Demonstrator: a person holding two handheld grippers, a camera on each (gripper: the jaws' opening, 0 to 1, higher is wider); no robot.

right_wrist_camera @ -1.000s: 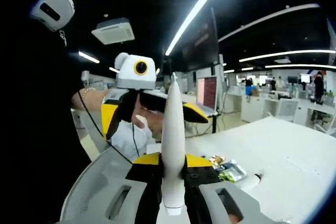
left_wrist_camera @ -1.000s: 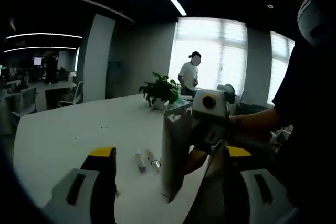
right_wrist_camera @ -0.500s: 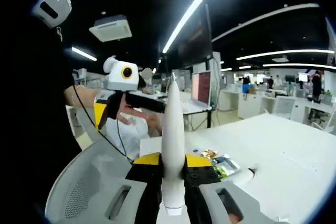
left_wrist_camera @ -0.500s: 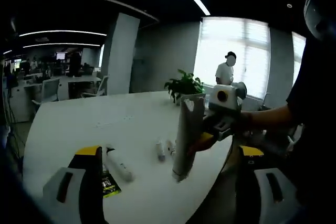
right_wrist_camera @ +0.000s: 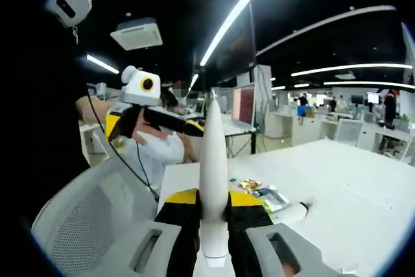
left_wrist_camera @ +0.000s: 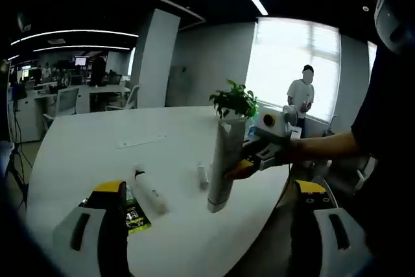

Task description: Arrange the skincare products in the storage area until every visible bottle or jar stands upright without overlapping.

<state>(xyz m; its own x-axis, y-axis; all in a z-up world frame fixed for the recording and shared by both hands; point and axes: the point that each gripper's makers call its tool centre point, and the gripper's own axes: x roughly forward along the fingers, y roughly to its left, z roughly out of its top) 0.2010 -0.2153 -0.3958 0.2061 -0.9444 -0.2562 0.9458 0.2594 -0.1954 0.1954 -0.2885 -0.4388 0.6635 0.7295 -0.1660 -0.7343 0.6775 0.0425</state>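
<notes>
My right gripper (right_wrist_camera: 214,196) is shut on a tall white tube (right_wrist_camera: 213,154), held upright with its crimped end up. In the left gripper view the same tube (left_wrist_camera: 224,160) hangs cap-down just above the white table (left_wrist_camera: 97,154), with the right gripper (left_wrist_camera: 245,168) clamped on its side. My left gripper (left_wrist_camera: 211,191) is open, its jaws wide apart and nothing between them. It appears at the left of the right gripper view (right_wrist_camera: 188,128). A white bottle (left_wrist_camera: 149,194) lies on its side on the table, and a small bottle (left_wrist_camera: 202,174) lies beyond it.
Green sachets (left_wrist_camera: 135,216) lie by the lying bottle; they also show as sachets (right_wrist_camera: 259,192) beside the lying bottle (right_wrist_camera: 293,212). A potted plant (left_wrist_camera: 235,98) stands at the table's far edge. A white mesh chair (right_wrist_camera: 91,218) is at the near edge. A person (left_wrist_camera: 301,95) stands by the window.
The two grippers have drawn apart: the left one looks smaller and farther in the right gripper view. The left view has swung, bringing the lying bottle and sachets into sight. The tube stays clamped.
</notes>
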